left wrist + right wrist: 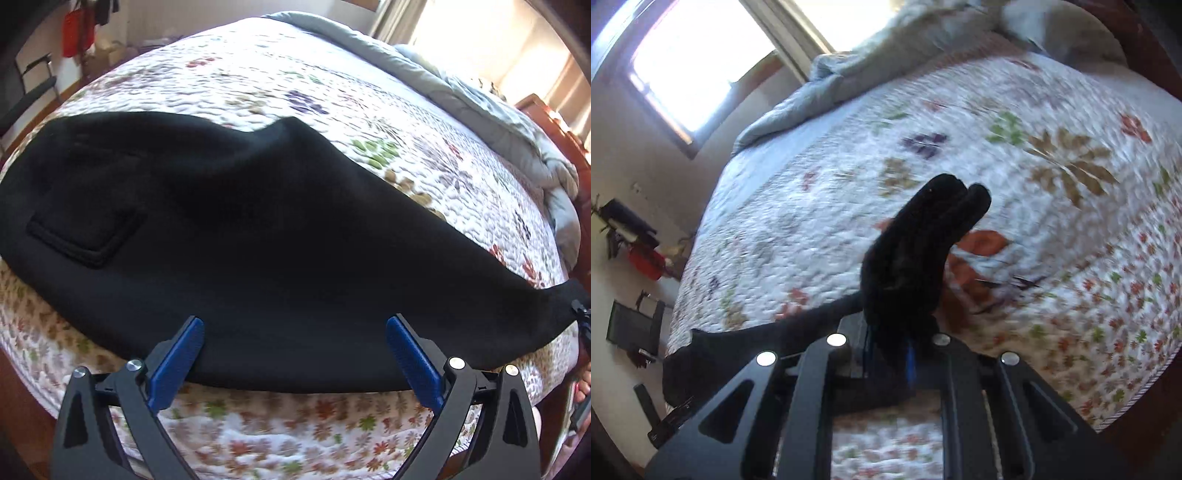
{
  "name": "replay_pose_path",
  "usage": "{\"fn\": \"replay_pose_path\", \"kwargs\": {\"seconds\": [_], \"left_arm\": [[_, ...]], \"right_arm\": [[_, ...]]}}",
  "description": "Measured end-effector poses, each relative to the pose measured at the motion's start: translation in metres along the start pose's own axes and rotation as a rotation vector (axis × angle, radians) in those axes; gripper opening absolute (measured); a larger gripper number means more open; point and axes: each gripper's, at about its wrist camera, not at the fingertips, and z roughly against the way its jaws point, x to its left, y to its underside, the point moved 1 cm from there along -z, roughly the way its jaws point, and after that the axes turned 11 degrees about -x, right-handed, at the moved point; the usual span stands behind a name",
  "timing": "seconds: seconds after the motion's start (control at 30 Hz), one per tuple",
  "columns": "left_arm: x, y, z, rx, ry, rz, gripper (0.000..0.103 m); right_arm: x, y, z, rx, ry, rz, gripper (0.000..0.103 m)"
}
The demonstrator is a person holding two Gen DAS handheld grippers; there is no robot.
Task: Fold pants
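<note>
Black pants (236, 236) lie spread across the floral quilt (295, 81), a square back pocket (86, 230) at the left. My left gripper (295, 339) is open, its blue pads (177, 362) on either side of the pants' near edge at the bed's front. My right gripper (901, 343) is shut on the bunched hem end of the pants (916, 251), which sticks up past its fingers. The rest of the pants trails to the left in the right wrist view (738, 350). The right gripper also shows at the far right of the left wrist view (583, 317).
A grey duvet (480, 92) is bunched along the far side of the bed, also in the right wrist view (827, 85). A chair (33, 85) stands beyond the bed at left. A wooden bed frame (535, 107) runs at right.
</note>
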Motion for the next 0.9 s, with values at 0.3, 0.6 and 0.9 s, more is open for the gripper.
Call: {"fn": "replay_pose_path", "kwargs": {"seconds": [0.3,0.6,0.9], "left_arm": [[0.035,0.000,0.015,-0.018,0.005,0.082,0.099],[0.052,0.000,0.026,-0.037,0.010,0.113,0.099],[0.066,-0.001,0.029,-0.044,0.019,0.150,0.099]], "right_arm": [[0.136,0.028,-0.016,0.056,-0.156,0.213,0.013],[0.219,0.081,-0.053,0.172,-0.202,0.368,0.013],[0.266,0.136,-0.072,0.275,-0.291,0.442,0.013]]}}
